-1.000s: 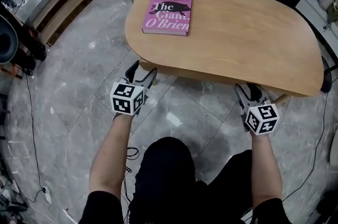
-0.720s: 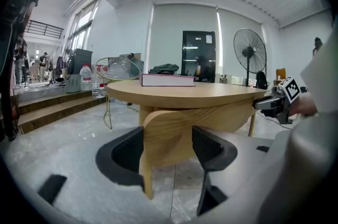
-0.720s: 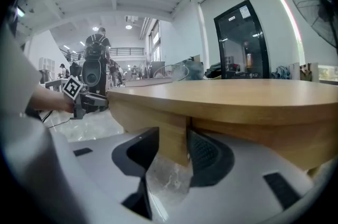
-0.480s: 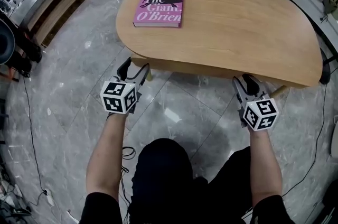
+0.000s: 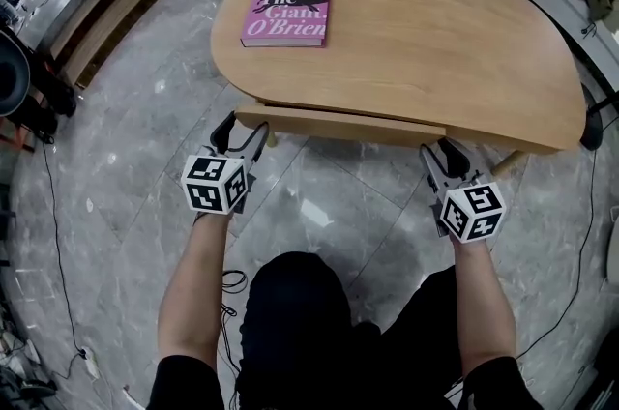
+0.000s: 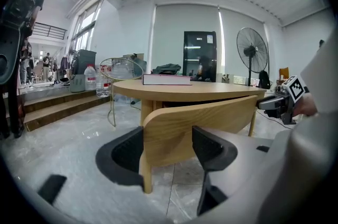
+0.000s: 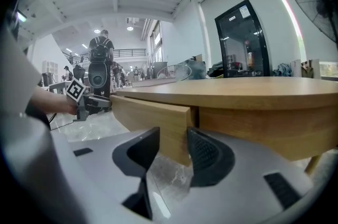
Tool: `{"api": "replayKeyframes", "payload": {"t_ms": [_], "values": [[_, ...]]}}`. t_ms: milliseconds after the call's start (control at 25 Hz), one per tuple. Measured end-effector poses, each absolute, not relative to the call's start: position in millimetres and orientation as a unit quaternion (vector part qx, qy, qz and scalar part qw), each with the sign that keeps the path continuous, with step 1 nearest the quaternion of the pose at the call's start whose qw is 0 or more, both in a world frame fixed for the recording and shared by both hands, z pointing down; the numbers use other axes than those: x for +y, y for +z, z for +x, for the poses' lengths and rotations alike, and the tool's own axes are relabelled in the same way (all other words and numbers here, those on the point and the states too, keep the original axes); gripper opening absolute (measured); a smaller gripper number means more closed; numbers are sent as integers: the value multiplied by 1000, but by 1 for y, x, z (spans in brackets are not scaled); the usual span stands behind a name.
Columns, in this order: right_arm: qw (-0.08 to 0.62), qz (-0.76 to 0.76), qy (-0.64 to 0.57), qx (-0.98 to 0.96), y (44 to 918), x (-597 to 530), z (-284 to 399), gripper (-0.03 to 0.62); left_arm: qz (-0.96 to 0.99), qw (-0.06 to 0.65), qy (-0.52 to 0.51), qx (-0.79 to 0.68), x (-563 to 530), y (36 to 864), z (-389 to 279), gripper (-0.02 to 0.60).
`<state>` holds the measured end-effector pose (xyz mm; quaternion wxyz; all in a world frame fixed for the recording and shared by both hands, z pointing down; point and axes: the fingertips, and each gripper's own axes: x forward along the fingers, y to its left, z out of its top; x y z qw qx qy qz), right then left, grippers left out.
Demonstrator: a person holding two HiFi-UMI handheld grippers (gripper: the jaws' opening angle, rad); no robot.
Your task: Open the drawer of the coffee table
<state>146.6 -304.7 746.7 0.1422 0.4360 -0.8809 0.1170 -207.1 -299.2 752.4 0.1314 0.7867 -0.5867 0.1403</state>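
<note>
The drawer front (image 5: 338,124) is now showing as a pale strip below the near edge of the coffee table (image 5: 435,50), in the middle of the head view. A second ago it was sitting flush under the top, so the drawer is coming out toward the person. The left gripper (image 5: 240,131) is clamping the strip's left end, its jaws standing wide with the curved wooden panel filling the gap between them. The right gripper (image 5: 442,153) is gripping the right end. Its jaws have just been closing on that square-cut end, then easing a shade, and the wood is sitting between the pads. Both grippers are sitting a little lower in the frame than before, drawing back together. The pink book (image 5: 287,4) is lying undisturbed at the table's upper left. I'd judge the opening is under way but only just begun. An even pull on both ends is what is keeping the drawer from skewing.
</note>
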Motion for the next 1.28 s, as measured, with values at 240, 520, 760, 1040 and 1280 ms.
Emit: {"api": "replayKeyframes", "payload": {"t_ms": [240, 520, 760, 1040, 1280], "values": [[146, 429, 115, -884, 747, -290, 148, 158, 784, 129, 141, -591, -284, 753, -207, 279], [235, 368, 42, -898, 748, -279, 149, 178, 789, 98, 216, -567, -276, 755, -215, 224], [243, 337, 28, -909, 736, -289, 151, 181, 807, 75, 249, -531, -287, 754, -209, 325], [246, 315, 26, -916, 736, -296, 145, 144, 814, 34, 332, -476, -289, 757, -196, 300], [251, 310, 31, -916, 735, -293, 145, 129, 808, 29, 365, -462, -288, 758, -198, 268]]}}
